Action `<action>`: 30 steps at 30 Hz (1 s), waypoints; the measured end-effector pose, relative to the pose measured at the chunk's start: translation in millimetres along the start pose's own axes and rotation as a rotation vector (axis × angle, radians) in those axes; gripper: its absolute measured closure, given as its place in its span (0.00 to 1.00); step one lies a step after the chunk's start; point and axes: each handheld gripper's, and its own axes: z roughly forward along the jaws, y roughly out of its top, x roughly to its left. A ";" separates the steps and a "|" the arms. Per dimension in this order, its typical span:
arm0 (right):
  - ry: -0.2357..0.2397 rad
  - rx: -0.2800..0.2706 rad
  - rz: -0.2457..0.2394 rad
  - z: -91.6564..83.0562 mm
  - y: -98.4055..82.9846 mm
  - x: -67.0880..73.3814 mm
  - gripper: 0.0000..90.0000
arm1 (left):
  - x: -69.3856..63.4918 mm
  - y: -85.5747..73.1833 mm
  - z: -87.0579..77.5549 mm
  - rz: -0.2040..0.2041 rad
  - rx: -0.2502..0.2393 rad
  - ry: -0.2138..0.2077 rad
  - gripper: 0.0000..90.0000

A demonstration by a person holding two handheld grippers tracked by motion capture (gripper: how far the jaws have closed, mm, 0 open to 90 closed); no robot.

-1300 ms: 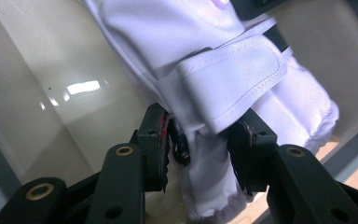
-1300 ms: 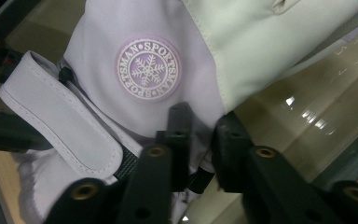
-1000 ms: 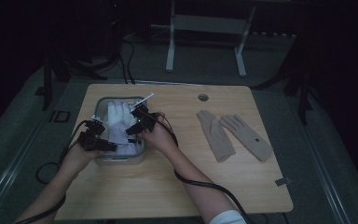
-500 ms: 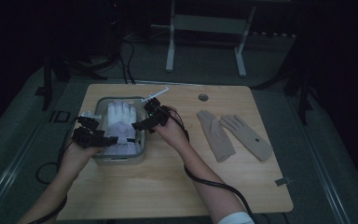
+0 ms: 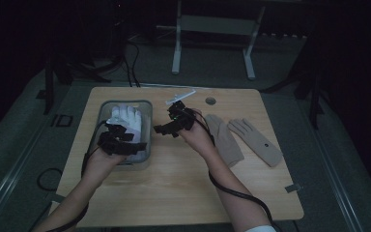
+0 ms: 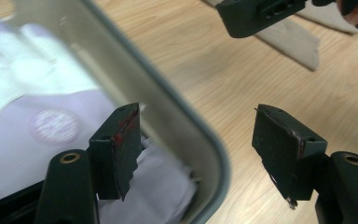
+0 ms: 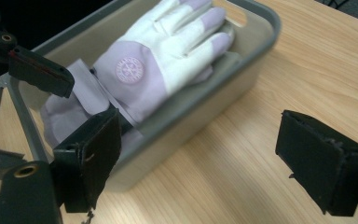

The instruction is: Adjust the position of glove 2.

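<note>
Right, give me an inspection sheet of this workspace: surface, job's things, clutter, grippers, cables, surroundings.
Surface: light wooden table, bare at the near side, a round hole near its far edge.
Job's things: white and lilac glove lying in the grey bin, its cuff end over the near wall; its round logo faces up.
Clutter: two beige gloves flat on the table right of the bin; a pale strip near the far edge, too small to identify.
Grippers: left gripper open, over the bin's rim; right gripper open, beside the bin. Both have just been opening, nothing between the jaws.
Cables: black cable trailing along the right forearm.
Surroundings: dark room, grey floor, white metal stand behind the table.
</note>
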 end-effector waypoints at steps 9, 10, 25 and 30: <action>-0.044 -0.014 0.019 -28.7 -20.2 -21.1 0.16 | -23.0 8.8 22.6 0.049 -0.090 -0.078 0.17; -0.047 -0.013 0.025 -31.7 -23.0 -23.7 0.16 | -25.3 9.1 25.5 0.057 -0.104 -0.084 0.16; -0.112 -0.035 0.075 -67.7 -78.7 -56.2 0.16 | -70.7 -2.7 73.7 0.233 -0.128 -0.207 0.12; -0.141 -0.021 0.065 -69.9 -102.2 -60.4 0.13 | -78.2 -16.1 90.3 0.246 -0.110 -0.206 0.12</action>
